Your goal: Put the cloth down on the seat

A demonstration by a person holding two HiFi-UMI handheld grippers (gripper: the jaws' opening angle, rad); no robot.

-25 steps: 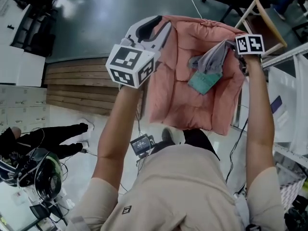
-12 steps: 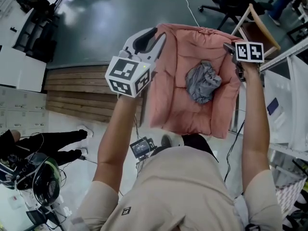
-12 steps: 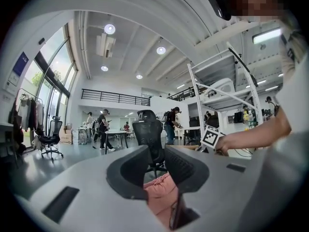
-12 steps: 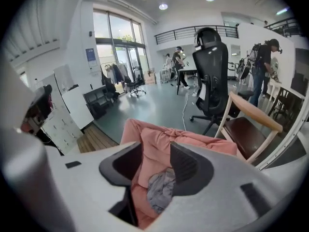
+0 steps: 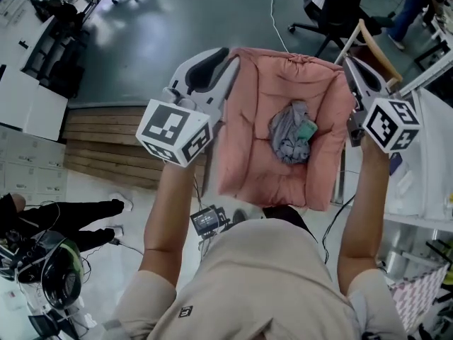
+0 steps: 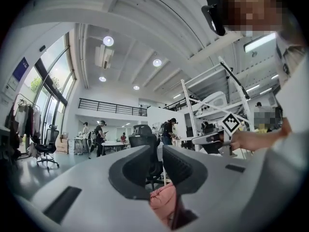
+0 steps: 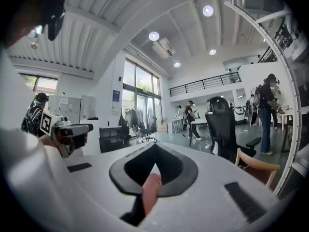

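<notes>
Lying on pink seat [image 5: 248, 140], grey cloth [image 5: 287, 137]; office chair [image 5: 331, 2], wooden chair [image 5: 374, 42] beyond.

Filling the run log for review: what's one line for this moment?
grey cloth: crumpled on pink seat | left gripper: jaws closing, nothing between | right gripper: shut, empty
</notes>
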